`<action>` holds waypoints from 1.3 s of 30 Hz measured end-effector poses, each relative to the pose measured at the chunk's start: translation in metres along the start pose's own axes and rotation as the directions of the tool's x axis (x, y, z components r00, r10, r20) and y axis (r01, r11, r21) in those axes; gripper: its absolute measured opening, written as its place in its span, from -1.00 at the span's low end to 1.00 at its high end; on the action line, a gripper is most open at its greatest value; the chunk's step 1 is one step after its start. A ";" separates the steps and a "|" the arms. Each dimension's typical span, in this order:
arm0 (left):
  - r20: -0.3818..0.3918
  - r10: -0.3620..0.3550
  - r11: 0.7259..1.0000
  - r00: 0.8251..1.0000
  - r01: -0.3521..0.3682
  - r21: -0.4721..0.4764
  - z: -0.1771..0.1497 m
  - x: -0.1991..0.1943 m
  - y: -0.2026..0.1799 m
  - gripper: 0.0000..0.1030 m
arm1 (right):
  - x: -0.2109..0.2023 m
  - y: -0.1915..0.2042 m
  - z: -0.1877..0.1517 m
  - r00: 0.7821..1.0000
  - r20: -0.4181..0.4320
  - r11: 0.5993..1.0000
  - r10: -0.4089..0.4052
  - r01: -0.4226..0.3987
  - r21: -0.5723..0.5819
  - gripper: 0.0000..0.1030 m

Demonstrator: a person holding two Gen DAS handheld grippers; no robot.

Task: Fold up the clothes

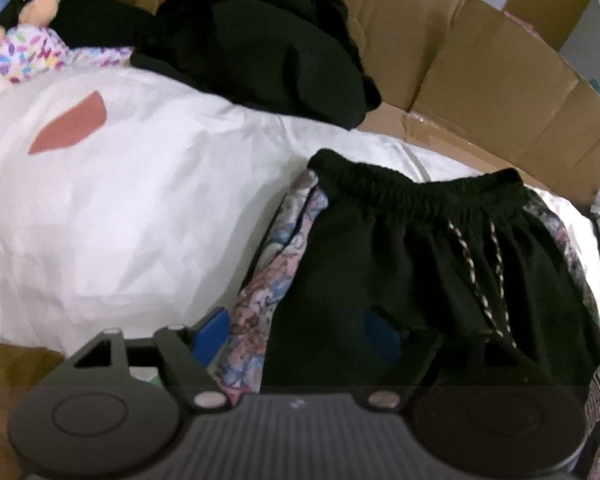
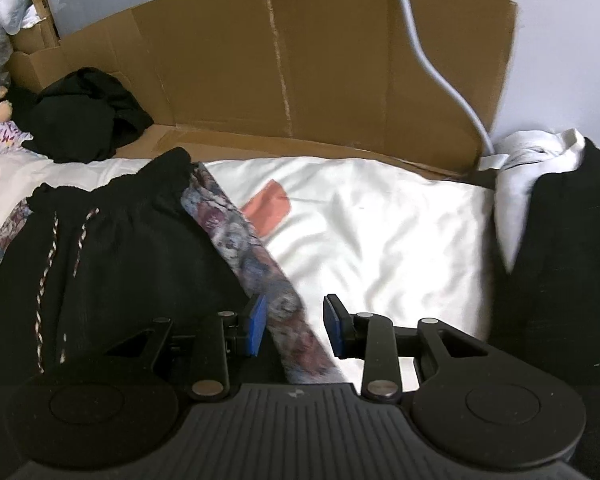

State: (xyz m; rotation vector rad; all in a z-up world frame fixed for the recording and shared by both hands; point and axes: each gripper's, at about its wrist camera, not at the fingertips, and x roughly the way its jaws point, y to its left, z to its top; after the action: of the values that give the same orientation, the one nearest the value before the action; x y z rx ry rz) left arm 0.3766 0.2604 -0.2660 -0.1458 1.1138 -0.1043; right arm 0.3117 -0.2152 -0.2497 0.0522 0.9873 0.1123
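Black shorts (image 1: 400,260) with an elastic waistband, a braided drawstring and floral side panels lie flat on the white bedding (image 1: 120,200). My left gripper (image 1: 296,332) is open wide at their lower left corner, with one blue pad over the sheet and the other dim over the black cloth. The floral panel (image 1: 268,280) lies between the two pads. In the right wrist view the shorts (image 2: 120,260) fill the left side. My right gripper (image 2: 295,326) is open over the other floral strip (image 2: 236,232), which runs between the pads. White sheet shows beside the right pad.
A heap of black clothes (image 1: 260,48) (image 2: 84,116) sits at the back by a cardboard wall (image 2: 300,60). A small doll (image 1: 24,40) lies far left. A dark garment (image 2: 560,260) and a white cloth (image 2: 532,160) are on the right, and a grey cable (image 2: 432,68) hangs down the cardboard.
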 end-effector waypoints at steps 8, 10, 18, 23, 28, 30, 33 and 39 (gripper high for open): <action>0.010 -0.054 0.998 0.998 0.055 -0.011 -0.005 -0.008 -0.008 0.72 | -0.001 -0.022 -0.018 0.999 -0.046 0.999 0.020 -0.022 -0.036 -0.31; -0.006 -0.063 0.998 0.998 0.063 -0.025 -0.007 -0.007 -0.009 0.85 | 0.005 -0.022 -0.022 0.998 -0.058 0.999 0.020 -0.023 -0.045 -0.31; -0.052 -0.106 0.994 0.993 0.106 -0.008 -0.013 0.002 -0.016 0.99 | 0.034 -0.022 -0.028 0.994 -0.107 0.999 0.024 -0.029 -0.045 -0.31; -0.056 -0.112 0.994 0.992 0.112 -0.009 -0.018 0.006 -0.020 1.00 | 0.034 -0.021 -0.030 0.993 -0.113 0.998 0.042 -0.047 -0.047 -0.80; -0.061 -0.108 0.994 0.992 0.109 0.014 -0.021 0.007 -0.025 1.00 | 0.029 -0.027 -0.028 0.995 -0.101 0.999 0.022 -0.025 -0.027 -0.99; -0.063 -0.109 0.994 0.992 0.110 0.015 -0.022 0.006 -0.025 1.00 | 0.030 -0.031 -0.028 0.994 -0.109 1.000 0.025 -0.025 0.002 -0.99; -0.060 -0.106 0.994 0.993 0.108 0.021 -0.022 0.004 -0.026 1.00 | 0.029 -0.033 -0.027 0.994 -0.111 1.000 0.024 -0.022 0.020 -0.96; -0.055 -0.088 0.996 0.995 0.089 0.019 -0.022 0.005 -0.022 1.00 | 0.021 -0.030 -0.015 0.997 -0.054 0.998 0.055 -0.053 0.042 -0.90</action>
State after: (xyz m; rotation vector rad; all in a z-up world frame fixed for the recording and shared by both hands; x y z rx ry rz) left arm 0.3590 0.2361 -0.2765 -0.1741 1.1603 -0.1999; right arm 0.3126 -0.2427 -0.2786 0.1133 1.0436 0.1443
